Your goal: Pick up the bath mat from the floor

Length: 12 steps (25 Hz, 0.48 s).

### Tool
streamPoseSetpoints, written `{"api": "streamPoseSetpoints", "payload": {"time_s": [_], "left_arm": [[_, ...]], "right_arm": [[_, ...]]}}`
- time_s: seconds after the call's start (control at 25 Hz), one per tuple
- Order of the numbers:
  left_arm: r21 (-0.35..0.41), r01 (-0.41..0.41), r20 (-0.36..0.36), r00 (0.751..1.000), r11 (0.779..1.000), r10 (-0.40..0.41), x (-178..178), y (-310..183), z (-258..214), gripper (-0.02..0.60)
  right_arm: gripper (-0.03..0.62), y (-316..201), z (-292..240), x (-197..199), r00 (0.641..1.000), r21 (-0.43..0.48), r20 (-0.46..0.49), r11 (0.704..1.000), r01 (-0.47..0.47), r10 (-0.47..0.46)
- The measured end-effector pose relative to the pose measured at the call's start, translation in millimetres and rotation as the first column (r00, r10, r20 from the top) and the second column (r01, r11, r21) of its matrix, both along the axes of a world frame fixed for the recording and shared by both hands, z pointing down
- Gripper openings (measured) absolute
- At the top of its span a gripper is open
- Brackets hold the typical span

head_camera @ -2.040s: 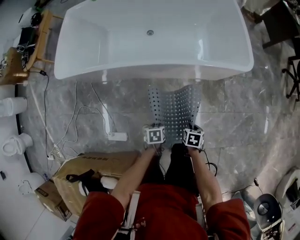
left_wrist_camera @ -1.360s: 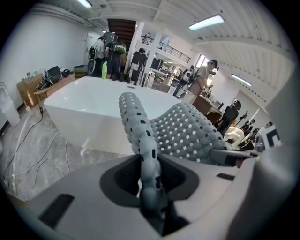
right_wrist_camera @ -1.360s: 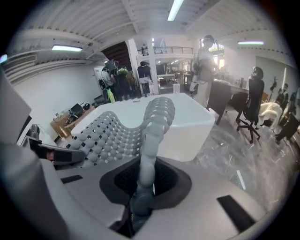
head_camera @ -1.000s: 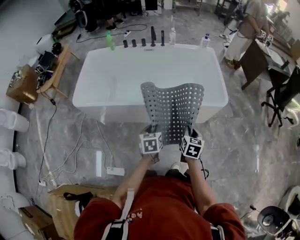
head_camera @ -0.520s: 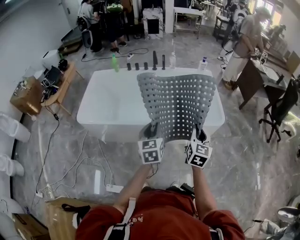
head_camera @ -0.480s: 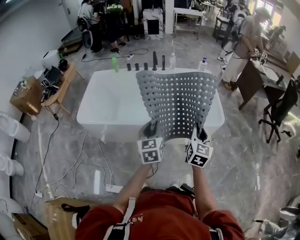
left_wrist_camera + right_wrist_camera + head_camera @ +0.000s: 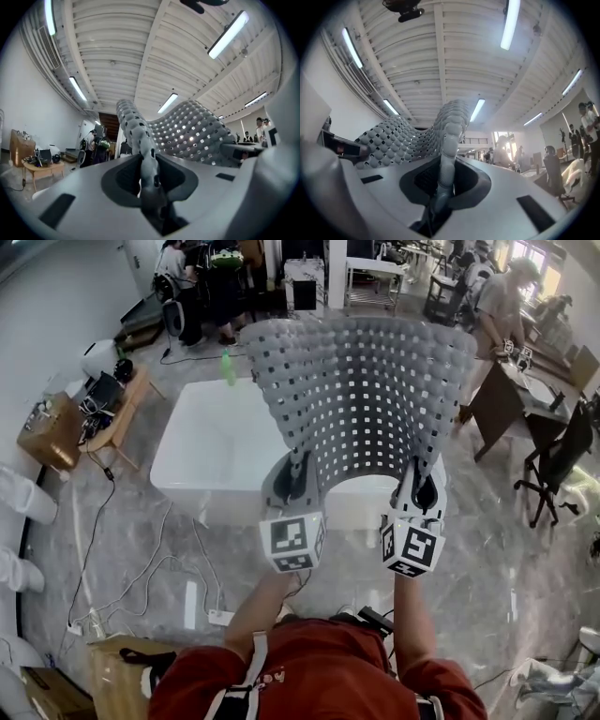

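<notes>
The grey perforated bath mat (image 7: pixel 361 399) hangs raised in the air in front of me, spread like a curved sheet above the white bathtub (image 7: pixel 211 451). My left gripper (image 7: pixel 292 486) is shut on the mat's near left corner, and my right gripper (image 7: pixel 419 495) is shut on its near right corner. In the left gripper view the mat's edge (image 7: pixel 140 140) runs up from between the jaws toward the ceiling. The right gripper view has the same mat edge (image 7: pixel 449 140) pinched between its jaws, with the sheet curving off to the left.
The bathtub stands on a grey marble floor (image 7: pixel 141 540) with white cables and a power strip (image 7: pixel 187 592) at the left. A wooden side table (image 7: pixel 94 409) sits left of the tub. People stand at the back and right (image 7: pixel 497 306), near desks and an office chair (image 7: pixel 558 465).
Both grippers have risen together with the mat, which has come off the floor and now stands spread high in front of the tub. The head view has tilted up toward the room.
</notes>
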<state>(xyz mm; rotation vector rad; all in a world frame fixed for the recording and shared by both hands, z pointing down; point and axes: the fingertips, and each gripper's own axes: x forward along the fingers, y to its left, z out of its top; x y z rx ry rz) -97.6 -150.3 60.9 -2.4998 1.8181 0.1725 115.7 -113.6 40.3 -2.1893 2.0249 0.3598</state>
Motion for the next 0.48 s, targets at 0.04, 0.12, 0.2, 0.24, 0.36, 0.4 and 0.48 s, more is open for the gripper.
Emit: {"api": "streamPoseSetpoints", "payload": {"time_s": [0.04,0.12,0.2,0.24,0.36,0.4,0.48], "left_arm": [[0.032,0.002,0.002,1.000,0.999,-0.002,-1.2,1.5,-10.1,0.092],[0.095,0.005,0.026,1.000,0.995,-0.007,-1.6,6.3,-27.4,0.092],[0.148,0.007,0.051,0.999,0.989,-0.015,-1.6,13.9,-42.0,0.092],[0.169,0.010,0.046,0.999,0.986,-0.018,-2.0,18.5,-49.9,0.092],[0.223,0.027,0.006,1.000,0.974,-0.029,-6.9,29.9,-70.8,0.092],[0.239,0.032,-0.009,0.999,0.971,-0.031,-9.5,32.5,-77.0,0.092],[0.263,0.042,-0.032,0.999,0.964,-0.035,-17.1,34.3,-85.8,0.092]], "right_arm": [[0.052,2.8,-9.4,-1.8,1.000,0.035,-0.012,0.999,-0.001,0.001],[0.052,10.4,-25.7,-4.0,1.000,0.100,-0.024,0.995,0.006,-0.003],[0.052,19.3,-38.4,-5.2,0.999,0.151,-0.032,0.988,0.015,-0.010],[0.052,23.7,-44.1,-5.6,0.999,0.172,-0.036,0.985,0.019,-0.013],[0.052,34.8,-60.6,-7.2,0.999,0.239,-0.046,0.971,0.016,-0.005],[0.052,37.1,-65.6,-9.1,0.999,0.258,-0.052,0.966,0.013,0.000],[0.052,38.8,-73.9,-16.1,0.998,0.284,-0.059,0.959,0.015,0.002]]}}
